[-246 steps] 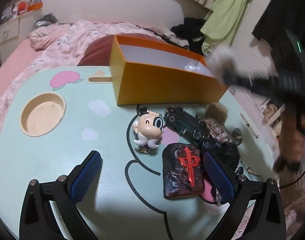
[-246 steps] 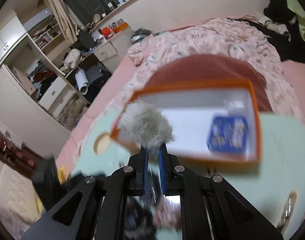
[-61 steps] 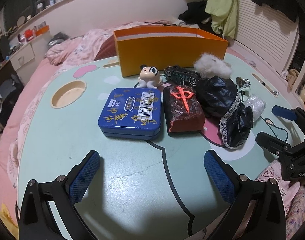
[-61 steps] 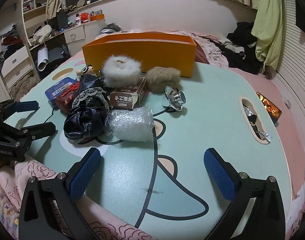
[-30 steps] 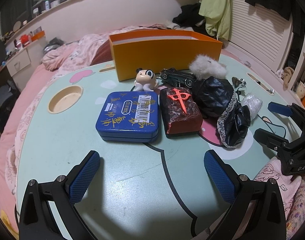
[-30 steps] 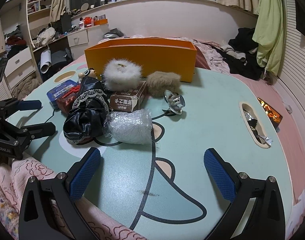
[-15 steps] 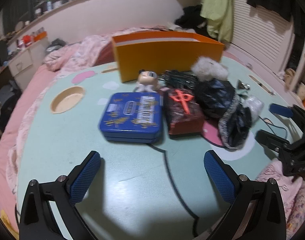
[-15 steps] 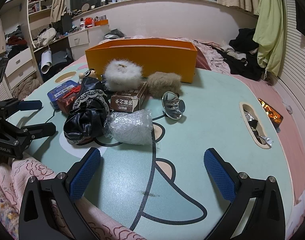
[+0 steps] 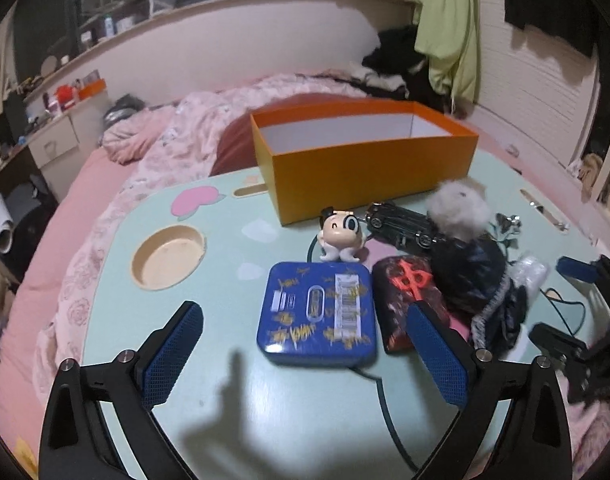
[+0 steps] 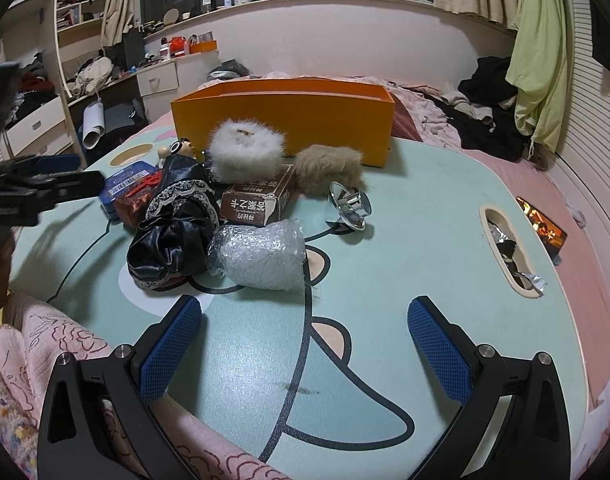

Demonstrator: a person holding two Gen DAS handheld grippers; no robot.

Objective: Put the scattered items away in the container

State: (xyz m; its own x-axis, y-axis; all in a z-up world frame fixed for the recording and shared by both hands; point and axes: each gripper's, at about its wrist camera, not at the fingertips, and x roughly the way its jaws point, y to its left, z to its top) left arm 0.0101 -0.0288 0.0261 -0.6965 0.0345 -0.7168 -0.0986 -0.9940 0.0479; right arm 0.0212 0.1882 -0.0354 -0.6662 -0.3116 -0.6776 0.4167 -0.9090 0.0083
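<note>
Your left tongs [image 9: 305, 344] were spread wide and held nothing, hovering low over the mint counter [image 9: 225, 420] with the blue tin [image 9: 317, 312] lying flat just ahead, between the two blue pads. Your right tongs [image 10: 305, 344] were equally wide and empty, above a bare stretch of counter near its front edge.

Just right of the tin lay the dark red block [image 9: 405, 300] with its red mark, touching the tin's side. Beyond the right tongs sat the bubble-wrapped bundle [image 10: 261, 256], pressed against the black lace-trimmed cloth [image 10: 173, 232] to its left. Behind those were the brown carton [image 10: 261, 200] and the shiny metal piece [image 10: 351, 206], standing apart to the right.

Further back, the little big-eyed figure [image 9: 341, 236] stood upright beside the dark toy car [image 9: 401, 224]. The white fluffy puff [image 10: 245, 154] rested on the carton's far end, with the tan fluffy puff [image 10: 329, 168] beside it.

Farthest was the orange box [image 9: 365, 172], open-topped at the counter's back edge; as much of its white inside as showed was bare.
</note>
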